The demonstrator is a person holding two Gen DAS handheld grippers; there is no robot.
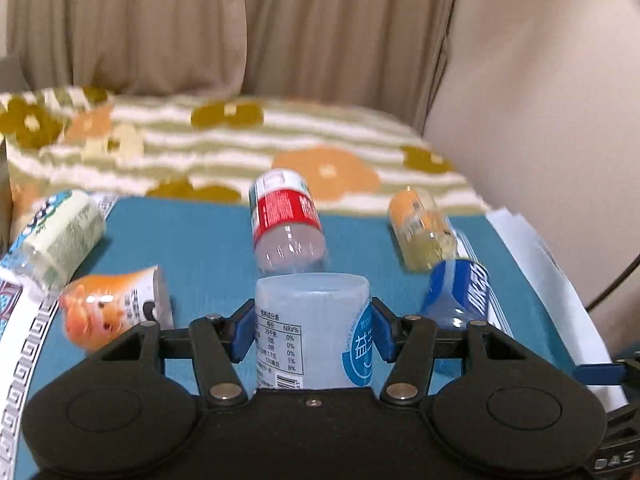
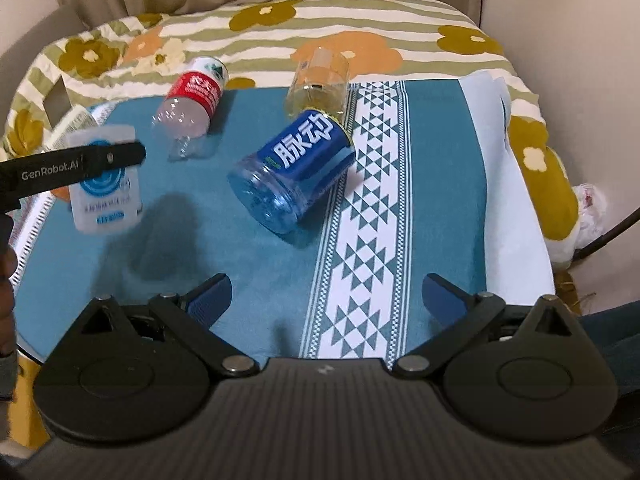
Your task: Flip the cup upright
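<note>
My left gripper (image 1: 311,330) is shut on a white translucent cup with a blue round label (image 1: 312,332) and holds it roughly vertical above the teal mat. In the right wrist view the same cup (image 2: 105,184) hangs in the air at the left, gripped by the left gripper's black finger (image 2: 80,166). My right gripper (image 2: 326,300) is open and empty, low over the mat near its front edge. A blue-labelled cup (image 2: 294,174) lies on its side just ahead of it; it also shows in the left wrist view (image 1: 460,296).
More cups lie on their sides: a red-labelled one (image 1: 286,220) (image 2: 190,98), a clear yellowish one (image 1: 424,228) (image 2: 318,82), a green-labelled one (image 1: 60,236) and an orange one (image 1: 116,308). The teal mat (image 2: 436,184) covers a round table with a floral cloth (image 2: 360,20).
</note>
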